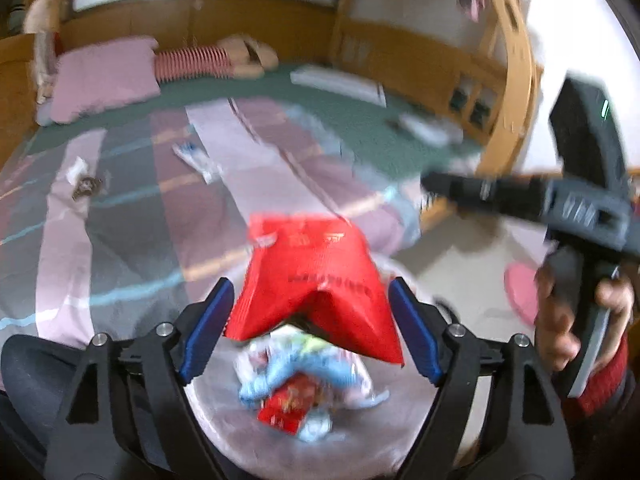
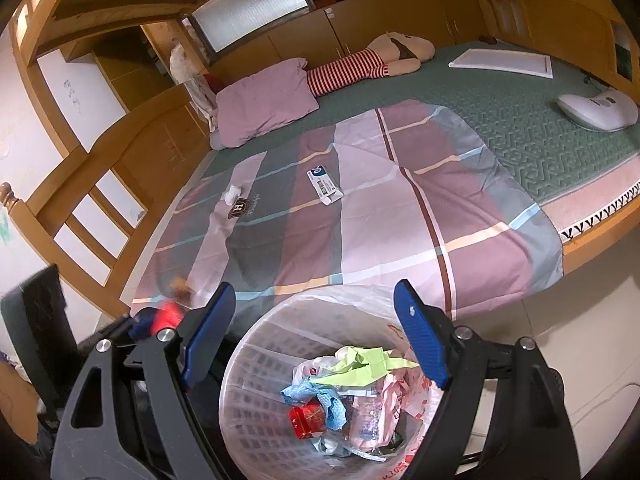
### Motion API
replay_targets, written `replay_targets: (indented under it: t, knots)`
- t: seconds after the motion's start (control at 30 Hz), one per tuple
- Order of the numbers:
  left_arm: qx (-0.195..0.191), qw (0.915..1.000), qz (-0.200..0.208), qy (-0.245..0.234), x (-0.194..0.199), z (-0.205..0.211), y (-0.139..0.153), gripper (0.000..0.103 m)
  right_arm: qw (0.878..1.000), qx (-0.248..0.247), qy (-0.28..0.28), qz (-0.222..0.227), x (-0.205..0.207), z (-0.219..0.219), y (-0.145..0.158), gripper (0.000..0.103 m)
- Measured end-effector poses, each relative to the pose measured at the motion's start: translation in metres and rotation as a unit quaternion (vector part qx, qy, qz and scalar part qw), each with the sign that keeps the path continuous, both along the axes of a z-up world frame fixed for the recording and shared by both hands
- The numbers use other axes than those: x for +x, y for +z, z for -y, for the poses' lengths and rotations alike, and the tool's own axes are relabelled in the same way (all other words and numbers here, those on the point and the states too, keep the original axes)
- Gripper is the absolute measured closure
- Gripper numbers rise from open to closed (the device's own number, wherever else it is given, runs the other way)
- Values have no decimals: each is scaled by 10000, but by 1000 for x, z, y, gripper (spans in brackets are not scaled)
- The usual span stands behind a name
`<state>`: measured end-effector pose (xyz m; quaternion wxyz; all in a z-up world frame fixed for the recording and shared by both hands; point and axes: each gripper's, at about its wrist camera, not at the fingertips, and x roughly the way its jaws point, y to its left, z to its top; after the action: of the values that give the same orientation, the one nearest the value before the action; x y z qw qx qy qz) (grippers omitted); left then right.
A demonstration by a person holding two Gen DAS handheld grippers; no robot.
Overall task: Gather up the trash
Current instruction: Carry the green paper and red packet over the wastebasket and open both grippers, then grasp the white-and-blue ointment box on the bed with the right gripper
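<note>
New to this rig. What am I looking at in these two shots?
No robot: a person holds one two-finger tool in each hand, and each has a fisheye camera looking along its fingers. The left tool is open over a lined bin, with a red packet between its fingers; the blur hides whether they touch it. The right tool is open and empty above the same bin. Still on the bed's quilt lie a flat white-and-blue wrapper and a crumpled white scrap.

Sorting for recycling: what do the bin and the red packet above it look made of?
The bin looks like translucent white plastic with a moulded grid wall, lined with a thin bag. The red packet seems glossy plastic film, creased and puffed, though blurred.
</note>
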<state>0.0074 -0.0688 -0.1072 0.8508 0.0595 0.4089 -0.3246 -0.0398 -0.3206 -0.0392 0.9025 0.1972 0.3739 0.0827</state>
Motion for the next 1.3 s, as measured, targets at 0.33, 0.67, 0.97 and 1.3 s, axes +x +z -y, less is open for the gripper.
replay_targets:
  t: [0.33, 0.67, 0.97, 1.3]
  knots:
    - [885, 9931, -760, 110, 11, 13, -43, 13, 9993, 239, -188, -203, 3, 8, -12, 23]
    - [486, 9935, -413, 947, 24, -16, -31, 12, 9995, -71, -153, -280, 13, -11, -21, 23]
    - [-56, 9750, 513, 2163, 49, -82, -11, 12, 9947, -729, -533, 483, 58, -40, -7, 3]
    - [-497, 9358, 9, 3489, 111, -194, -27, 32, 9958, -415, -159, -805, 225, -73, -78, 4]
